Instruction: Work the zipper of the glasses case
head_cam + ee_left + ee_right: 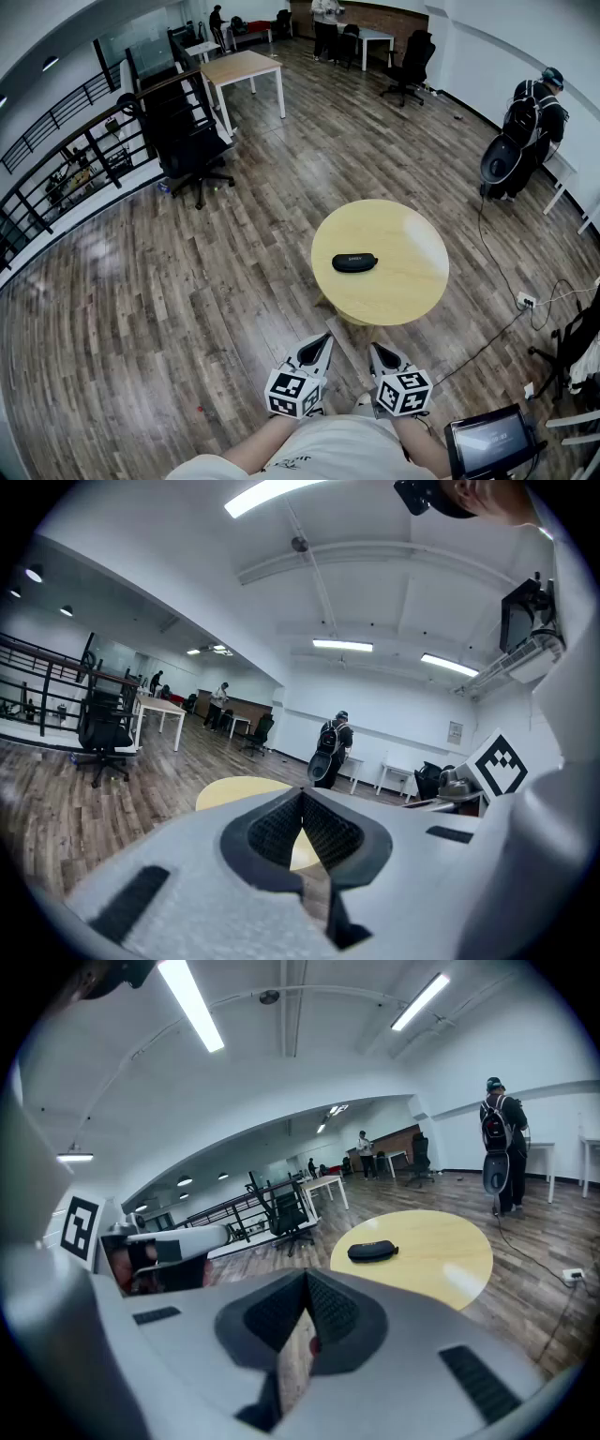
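Observation:
A black glasses case (354, 262) lies zipped and flat on a round yellow table (403, 281), left of the table's middle. My left gripper (323, 340) and right gripper (377, 350) are held side by side close to my body, over the wooden floor and well short of the table. Both point towards the table. In the right gripper view the case (373, 1252) sits ahead on the table (450, 1255), beyond my right gripper (307, 1277), whose jaws meet with nothing between them. My left gripper (301, 797) is likewise shut and empty; only the table's edge (234, 789) shows past it.
A black office chair (192, 155) and a wooden desk (242, 67) stand far left. A person with a backpack (525, 131) stands at the right wall. A cable and power strip (525, 300) lie on the floor right of the table. A screen (492, 441) is at lower right.

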